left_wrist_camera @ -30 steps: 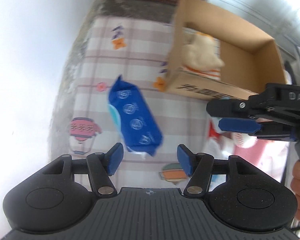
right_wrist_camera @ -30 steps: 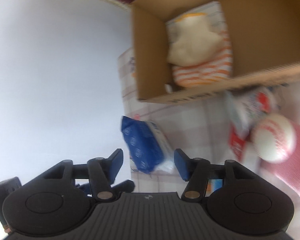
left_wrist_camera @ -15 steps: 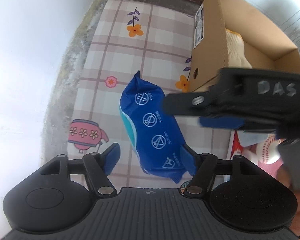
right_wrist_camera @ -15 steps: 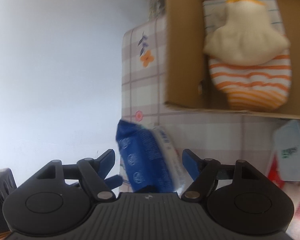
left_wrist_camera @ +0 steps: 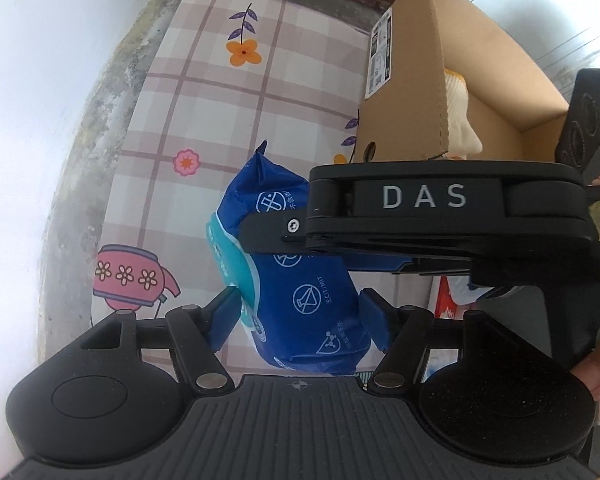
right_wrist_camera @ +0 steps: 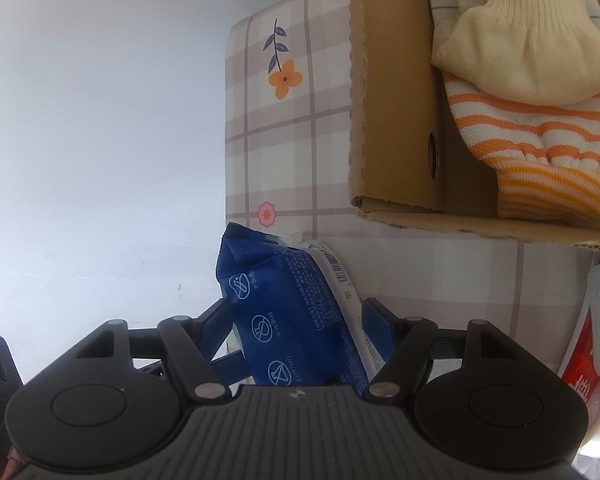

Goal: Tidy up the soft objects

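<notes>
A blue wet-wipes pack (left_wrist_camera: 300,280) lies on the plaid tablecloth (left_wrist_camera: 220,100), left of the cardboard box (left_wrist_camera: 416,92). My left gripper (left_wrist_camera: 298,316) points steeply down and straddles the pack's near end. Its jaws are closing, its blue pads close on either side, and the pack shows no squeeze. My right gripper (right_wrist_camera: 298,316) straddles the same pack (right_wrist_camera: 292,320) from the other side, jaws also closing and the wrapper undented. In the left wrist view the right gripper (left_wrist_camera: 300,248) crosses over the pack's middle. The box (right_wrist_camera: 392,120) holds a cream knit glove (right_wrist_camera: 520,40) on an orange-striped cloth (right_wrist_camera: 540,140).
The table's edge (right_wrist_camera: 226,140) runs just left of the pack, with pale floor beyond. Red-and-white packets (right_wrist_camera: 596,320) lie right of the pack, in front of the box. A person's hand (left_wrist_camera: 596,372) holds the right gripper at the right rim.
Both grippers have come down onto the blue pack. The right gripper swung left across the left wrist view and now covers the pack's middle. Both jaw pairs stand wider than a second ago.
</notes>
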`<action>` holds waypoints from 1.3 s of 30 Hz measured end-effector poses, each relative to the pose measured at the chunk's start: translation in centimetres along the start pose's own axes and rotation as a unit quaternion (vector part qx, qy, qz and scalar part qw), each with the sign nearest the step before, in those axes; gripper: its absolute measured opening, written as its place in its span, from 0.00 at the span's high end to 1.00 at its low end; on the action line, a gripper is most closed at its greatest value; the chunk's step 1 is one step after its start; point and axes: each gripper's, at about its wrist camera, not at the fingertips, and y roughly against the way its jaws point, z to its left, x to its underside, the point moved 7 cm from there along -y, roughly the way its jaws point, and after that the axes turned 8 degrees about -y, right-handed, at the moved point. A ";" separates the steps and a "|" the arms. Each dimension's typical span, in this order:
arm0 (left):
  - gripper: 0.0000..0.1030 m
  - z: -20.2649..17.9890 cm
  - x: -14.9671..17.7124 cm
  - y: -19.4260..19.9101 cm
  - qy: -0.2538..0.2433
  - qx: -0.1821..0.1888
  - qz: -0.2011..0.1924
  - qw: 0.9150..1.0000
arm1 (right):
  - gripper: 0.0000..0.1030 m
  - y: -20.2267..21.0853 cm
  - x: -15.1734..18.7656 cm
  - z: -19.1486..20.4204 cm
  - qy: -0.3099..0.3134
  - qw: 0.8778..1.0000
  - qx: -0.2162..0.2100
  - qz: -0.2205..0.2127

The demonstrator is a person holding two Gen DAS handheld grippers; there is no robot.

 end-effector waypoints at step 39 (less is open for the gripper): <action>0.33 -4.2 3.7 -2.0 -0.066 0.061 0.084 0.992 | 0.25 4.5 4.0 -5.6 -0.033 0.999 0.026 -0.013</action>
